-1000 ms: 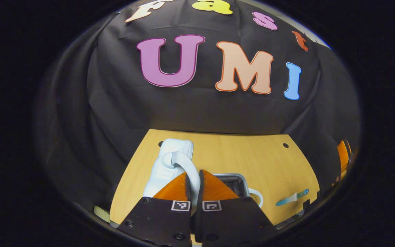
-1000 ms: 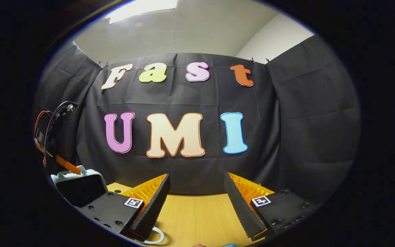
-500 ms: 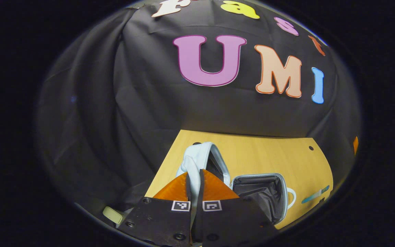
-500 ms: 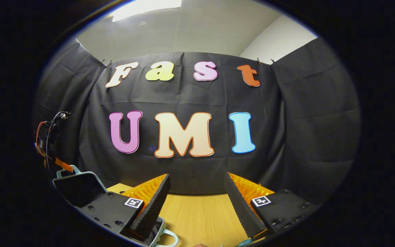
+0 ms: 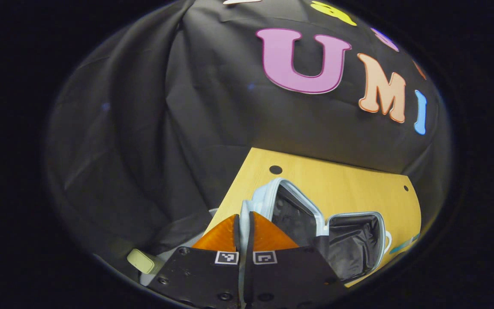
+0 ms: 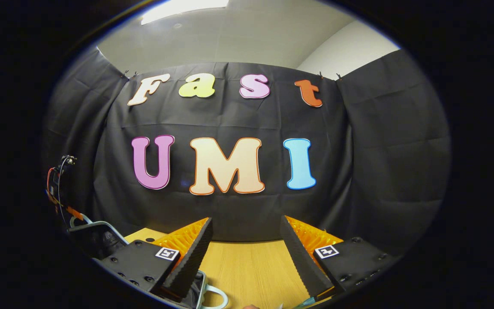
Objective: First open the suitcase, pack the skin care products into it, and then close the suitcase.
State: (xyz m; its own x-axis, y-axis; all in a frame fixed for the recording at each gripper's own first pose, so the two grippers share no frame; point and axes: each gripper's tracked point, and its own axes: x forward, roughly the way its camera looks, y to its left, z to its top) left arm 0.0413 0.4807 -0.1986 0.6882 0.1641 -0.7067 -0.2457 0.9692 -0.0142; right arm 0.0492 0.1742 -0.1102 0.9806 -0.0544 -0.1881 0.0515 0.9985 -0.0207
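The small pale blue suitcase [image 5: 272, 201] lies open on the wooden table [image 5: 341, 189]. Its lid stands tilted up at the left, and its black-lined base [image 5: 354, 244] lies flat beside it. My left gripper [image 5: 243, 221] is shut on the lid's pale handle [image 5: 243, 210]. A teal tube [image 5: 403, 246] lies at the table's right edge. In the right gripper view my right gripper [image 6: 246, 240] hangs open over the table [image 6: 247, 266], holding nothing. The raised lid [image 6: 94, 238] shows at far left there, with the base's handle [image 6: 215, 296] just below my left finger.
A pale green object [image 5: 142, 261] lies off the table's left side, low down. The table's back edge meets the black cloth wall. The other gripper's cables [image 6: 58, 184] show at the far left of the right gripper view.
My left gripper has swung the lid further up and over to the left, exposing the black lining of both halves. The right gripper has barely moved.
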